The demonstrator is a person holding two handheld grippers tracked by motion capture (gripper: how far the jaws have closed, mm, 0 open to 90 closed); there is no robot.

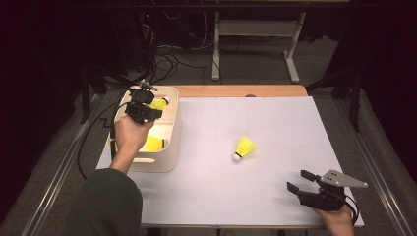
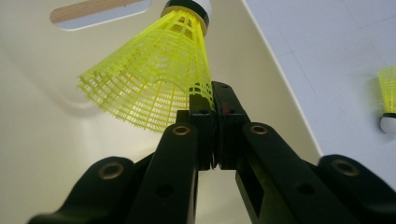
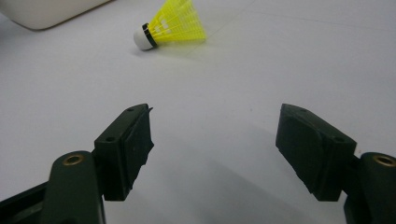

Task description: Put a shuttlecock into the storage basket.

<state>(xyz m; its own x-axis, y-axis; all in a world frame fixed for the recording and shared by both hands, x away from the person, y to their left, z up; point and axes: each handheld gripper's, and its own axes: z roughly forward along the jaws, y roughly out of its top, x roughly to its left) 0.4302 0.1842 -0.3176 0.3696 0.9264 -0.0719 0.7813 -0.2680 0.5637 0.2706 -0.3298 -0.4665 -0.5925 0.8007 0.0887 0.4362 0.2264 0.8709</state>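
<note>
Pinching a shuttlecock (image 2: 154,79) by its skirt, my left tool (image 2: 212,109) held it over the bin (image 1: 169,129) at upper left, ready to drop; my right tool (image 3: 212,154) gaped empty.

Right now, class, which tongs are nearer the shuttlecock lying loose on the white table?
The right tongs. They rest open at the table's near right corner, the loose shuttlecock ahead to their left. The left tongs are farther off, over the bin, gripping another shuttlecock.
</note>
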